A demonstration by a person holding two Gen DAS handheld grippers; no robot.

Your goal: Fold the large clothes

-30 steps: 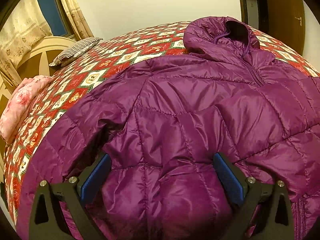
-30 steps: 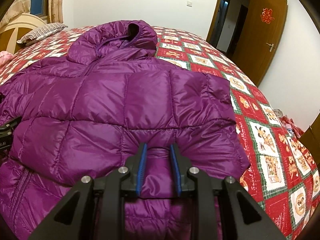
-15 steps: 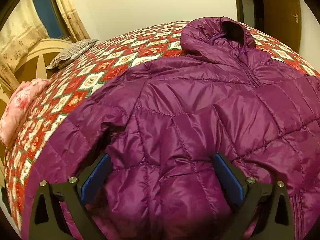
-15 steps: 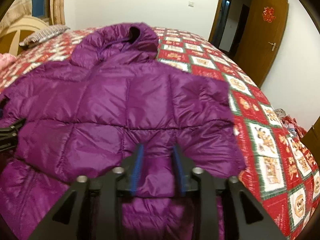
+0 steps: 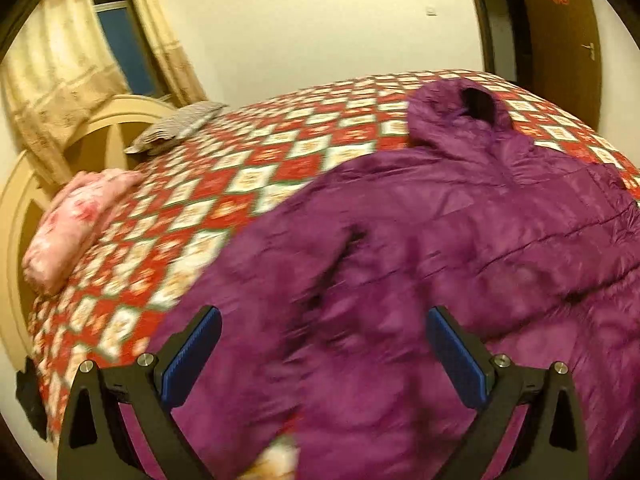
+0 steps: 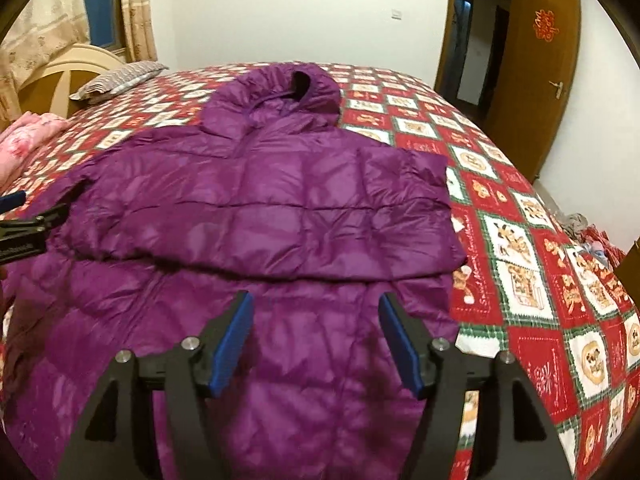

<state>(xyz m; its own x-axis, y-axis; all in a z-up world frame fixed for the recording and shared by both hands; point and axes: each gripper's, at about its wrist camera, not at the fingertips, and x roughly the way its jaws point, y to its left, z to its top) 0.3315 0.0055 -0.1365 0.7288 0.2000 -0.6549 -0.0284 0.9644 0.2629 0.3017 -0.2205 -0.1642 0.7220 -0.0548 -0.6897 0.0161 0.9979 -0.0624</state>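
Observation:
A purple hooded puffer jacket point(image 6: 280, 200) lies front-up on the bed, hood point(image 6: 276, 92) at the far end. Both sleeves are folded in across its chest. It also shows in the left wrist view point(image 5: 460, 240), blurred. My right gripper point(image 6: 316, 312) is open and empty, just above the jacket's lower part. My left gripper point(image 5: 324, 328) is open wide and empty over the jacket's left side. Its fingers point(image 6: 28, 226) show at the left edge of the right wrist view.
The bed has a red, white and green patterned quilt point(image 6: 540, 240). A striped pillow point(image 5: 176, 128) and a pink floral bundle point(image 5: 72, 232) lie by the cream headboard point(image 5: 24, 200). A brown door point(image 6: 548, 68) stands open at the right. Clothes point(image 6: 588, 236) lie beyond the bed's right edge.
My right gripper has opened and let go of the jacket fold it pinched, then drawn back. My left gripper stayed open and pulled back from the jacket, swinging left.

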